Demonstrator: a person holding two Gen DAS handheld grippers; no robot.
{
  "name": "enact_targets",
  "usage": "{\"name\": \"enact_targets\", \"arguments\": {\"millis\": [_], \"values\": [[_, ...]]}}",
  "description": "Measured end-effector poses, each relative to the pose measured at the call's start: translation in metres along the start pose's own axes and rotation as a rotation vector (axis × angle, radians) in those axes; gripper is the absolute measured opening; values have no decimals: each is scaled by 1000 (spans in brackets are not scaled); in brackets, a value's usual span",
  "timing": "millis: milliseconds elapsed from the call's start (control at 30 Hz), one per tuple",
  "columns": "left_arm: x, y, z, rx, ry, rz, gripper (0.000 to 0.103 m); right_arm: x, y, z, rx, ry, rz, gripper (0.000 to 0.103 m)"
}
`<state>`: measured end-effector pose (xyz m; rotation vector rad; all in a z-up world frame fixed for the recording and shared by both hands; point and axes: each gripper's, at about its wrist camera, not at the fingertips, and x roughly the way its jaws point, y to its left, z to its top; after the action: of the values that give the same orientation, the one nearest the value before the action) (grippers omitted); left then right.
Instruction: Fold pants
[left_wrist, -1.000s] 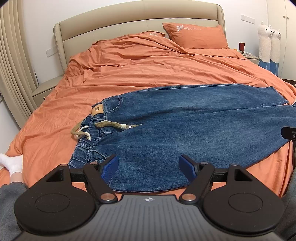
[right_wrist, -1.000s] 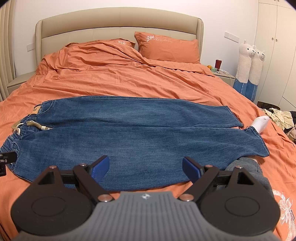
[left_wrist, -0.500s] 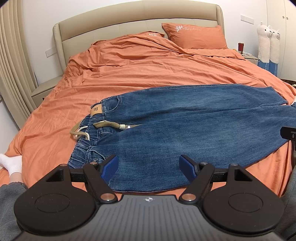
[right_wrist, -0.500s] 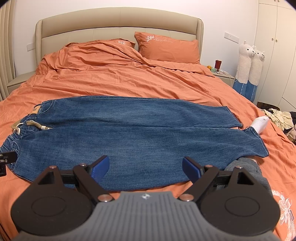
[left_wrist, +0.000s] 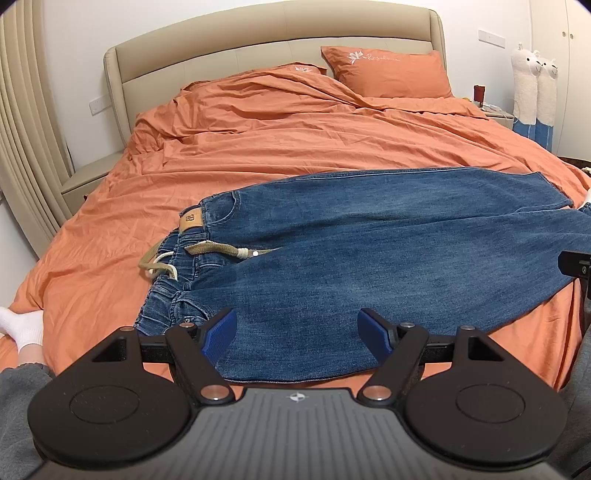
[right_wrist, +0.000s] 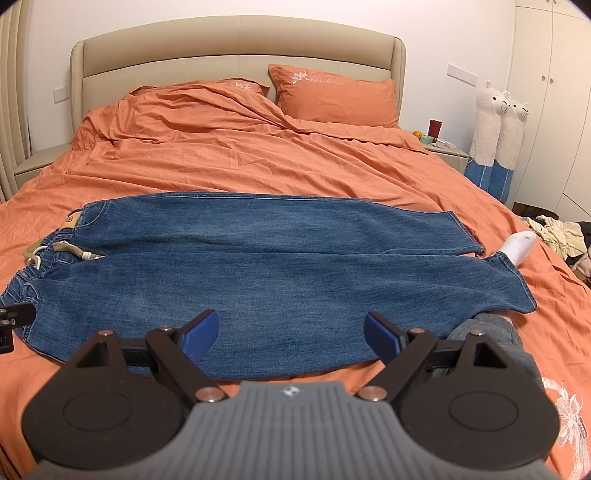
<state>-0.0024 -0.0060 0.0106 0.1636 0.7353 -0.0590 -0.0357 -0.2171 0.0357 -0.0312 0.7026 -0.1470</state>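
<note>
**Jeans laid out flat, folding not yet begun**

The jeans (right_wrist: 266, 273) lie spread across the near part of the bed (right_wrist: 229, 162), waistband to the left with its drawstring (left_wrist: 207, 251) loose on the denim, and both leg hems to the right. The two legs lie side by side, the nearer one partly over the farther, with no fold in them. As I judge it, the task is at its very start: every fold is left to do.

The left hand-held gripper (left_wrist: 298, 332) hovers above the near edge by the waist, its blue pads wide apart and holding nothing. The right hand-held gripper (right_wrist: 291, 334) hovers over the near edge toward the middle of the legs, likewise spread and empty.

The far hem runs out of the left wrist view. A white sock (right_wrist: 519, 245) and a grey trouser leg (right_wrist: 491, 339) of the person cover part of the bed beside the hems. Whether either gripper touches the cloth cannot be told.
</note>
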Motion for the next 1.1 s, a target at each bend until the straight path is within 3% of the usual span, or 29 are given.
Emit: {"name": "enact_targets", "arguments": {"millis": [233,400,567,700,800,967,1100], "values": [[-5,-15,8,93,-23,-2,86,1,-1,2,-11,8,11,82],[9,8,9,210,-18,-71,74,2,-12,7,-19,-6,113,82],[29,34,4,425,4,-171,66,15,-37,16,-50,-30,223,82],[50,43,-21,681,41,-205,66,27,-54,27,-147,-34,189,82],[76,42,-45,820,79,-182,67,41,-64,37,-228,36,158,82],[122,36,-84,1019,122,-79,67,66,-85,41,-272,149,134,81],[137,26,-111,1173,72,-24,67,78,-105,37,-330,206,138,61]]}}
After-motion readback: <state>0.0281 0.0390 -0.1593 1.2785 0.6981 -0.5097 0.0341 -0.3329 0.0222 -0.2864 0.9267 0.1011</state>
